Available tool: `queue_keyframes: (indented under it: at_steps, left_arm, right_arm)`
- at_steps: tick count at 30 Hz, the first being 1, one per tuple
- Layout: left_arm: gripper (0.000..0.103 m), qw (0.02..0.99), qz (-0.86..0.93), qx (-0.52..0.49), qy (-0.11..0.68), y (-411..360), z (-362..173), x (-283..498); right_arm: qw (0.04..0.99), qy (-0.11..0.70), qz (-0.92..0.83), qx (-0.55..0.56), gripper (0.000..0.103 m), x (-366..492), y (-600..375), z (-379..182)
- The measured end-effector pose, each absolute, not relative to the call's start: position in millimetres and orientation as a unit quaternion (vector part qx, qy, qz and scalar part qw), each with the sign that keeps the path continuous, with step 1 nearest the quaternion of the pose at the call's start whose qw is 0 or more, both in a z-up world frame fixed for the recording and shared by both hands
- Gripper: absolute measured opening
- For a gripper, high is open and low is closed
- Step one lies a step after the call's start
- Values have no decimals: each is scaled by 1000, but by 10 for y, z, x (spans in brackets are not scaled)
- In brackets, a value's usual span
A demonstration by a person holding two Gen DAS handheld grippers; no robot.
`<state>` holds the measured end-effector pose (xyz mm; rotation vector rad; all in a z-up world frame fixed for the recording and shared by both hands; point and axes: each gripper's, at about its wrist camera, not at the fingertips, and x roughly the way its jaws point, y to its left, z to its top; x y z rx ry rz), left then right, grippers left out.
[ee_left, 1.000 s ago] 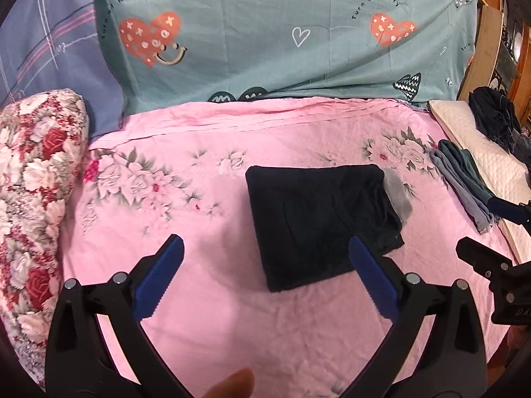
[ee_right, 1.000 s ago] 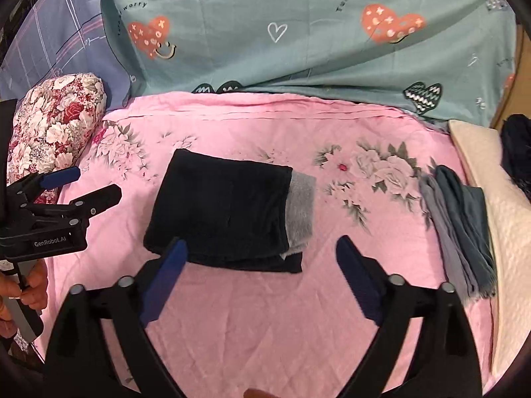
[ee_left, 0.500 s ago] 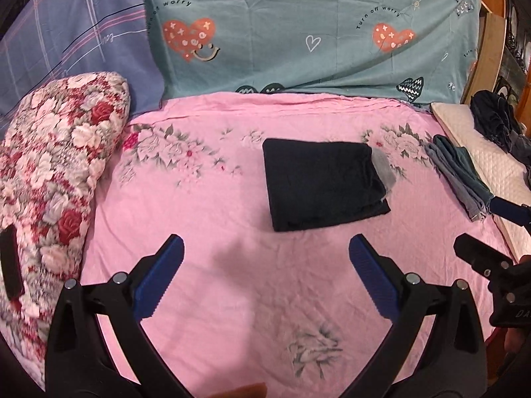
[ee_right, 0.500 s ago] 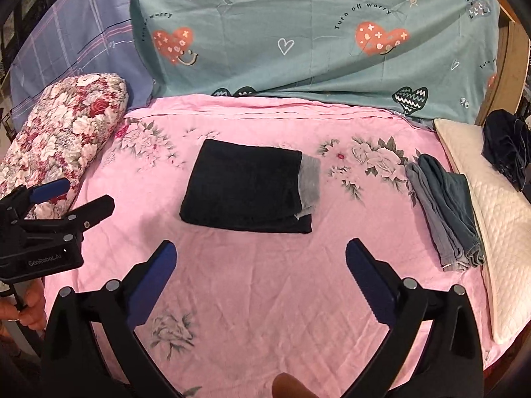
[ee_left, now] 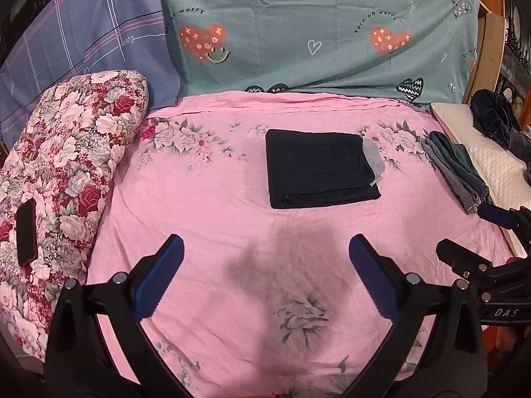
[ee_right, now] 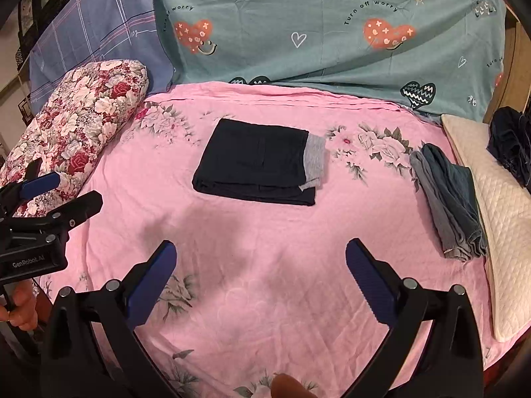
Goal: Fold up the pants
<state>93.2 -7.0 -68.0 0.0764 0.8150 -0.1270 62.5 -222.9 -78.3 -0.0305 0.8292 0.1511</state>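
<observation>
Now we hold the left gripper (ee_left: 264,277) and right gripper (ee_right: 260,280) open and empty, keeping clear so the folded pants (ee_right: 255,162) lie undisturbed on the bed (ee_right: 298,282).

The pants (ee_left: 318,167) are matt dark cloth with a grey knit band. The sheet (ee_left: 232,225) is thin, creased pink cloth. The gripper pads (ee_right: 151,287) are ribbed blue rubber on matt black plastic. The pillow (ee_right: 501,212) looks quilted.
</observation>
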Motion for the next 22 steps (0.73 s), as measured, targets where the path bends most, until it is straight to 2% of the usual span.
queue_keyframes:
  at_steps: [22]
  left_arm:
    - [101,915,-73,43,395,-153,-647,859]
  right_arm:
    - [911,406,76,-7,102,476,-2274,-818]
